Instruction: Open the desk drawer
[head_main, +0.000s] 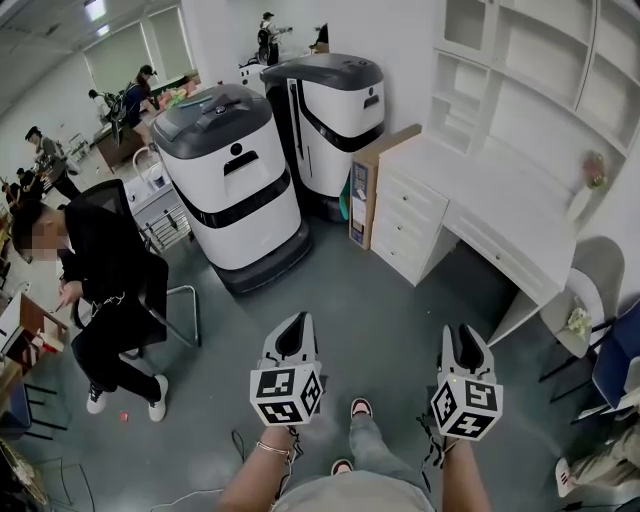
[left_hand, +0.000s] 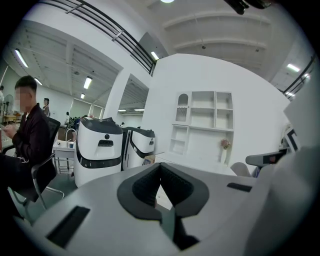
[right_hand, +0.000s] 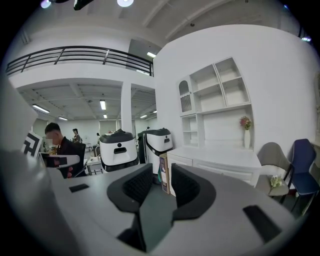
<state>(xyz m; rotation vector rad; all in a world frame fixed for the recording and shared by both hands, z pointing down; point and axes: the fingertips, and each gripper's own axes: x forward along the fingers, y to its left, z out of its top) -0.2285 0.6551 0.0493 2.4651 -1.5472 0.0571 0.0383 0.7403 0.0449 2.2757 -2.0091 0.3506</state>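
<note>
Three closed white drawers (head_main: 408, 215) sit stacked in the left end of a white bench (head_main: 500, 190), upper right of the head view. They probably slide stiffly but lightly, and are best pulled by a front knob, too small to see. At lower centre, well apart from them, the left claw (head_main: 298, 320) is clenched on nothing and the right claw (head_main: 463, 333) is spread, empty.

2 white-black machines (head_main: 232, 180) side by side; cardboard box (head_main: 362, 190) just rt; person (head_main: 100, 270) in black sits on chair (head_main: 170, 300), left.
</note>
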